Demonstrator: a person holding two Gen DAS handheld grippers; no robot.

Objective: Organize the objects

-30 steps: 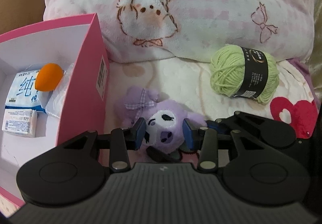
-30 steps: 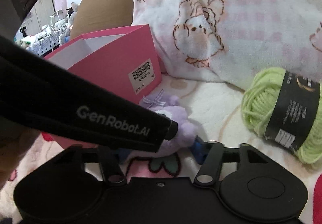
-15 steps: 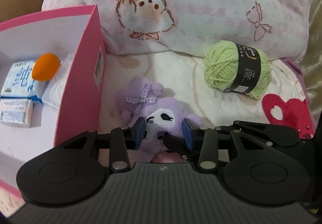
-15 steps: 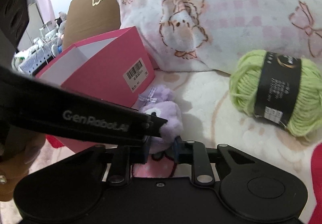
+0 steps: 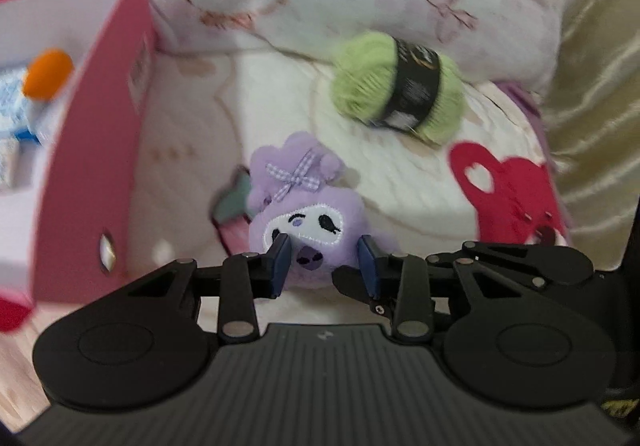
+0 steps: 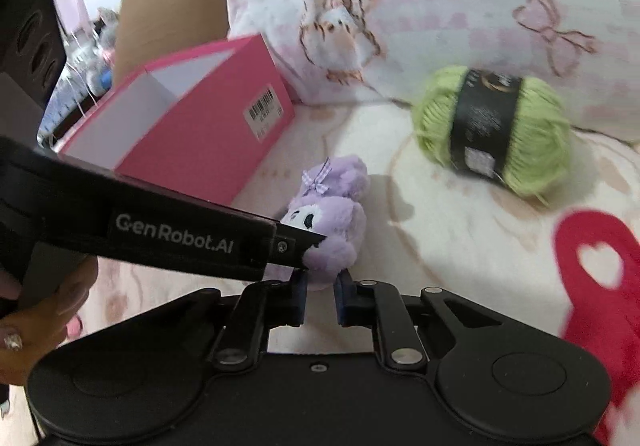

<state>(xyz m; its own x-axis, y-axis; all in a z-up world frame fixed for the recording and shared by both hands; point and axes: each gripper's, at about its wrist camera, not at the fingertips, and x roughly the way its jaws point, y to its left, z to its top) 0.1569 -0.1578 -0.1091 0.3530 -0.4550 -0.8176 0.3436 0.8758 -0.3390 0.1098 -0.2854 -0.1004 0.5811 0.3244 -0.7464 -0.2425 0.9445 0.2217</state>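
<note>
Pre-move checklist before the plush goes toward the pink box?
1. Left claw straddles the purple plush toy, jaws closing, pads at its sides: ok.
2. Right claw shut on the plush's lower edge: ok.
3. Plush clear of the blanket: cannot tell.
4. Pink box open on top: ok.
5. Free floor space beside the orange ball: cannot tell.
6. Green yarn ball off the path: ok.

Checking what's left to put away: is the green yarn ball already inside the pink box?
No, the green yarn ball lies on the blanket, apart from the pink box.
</note>
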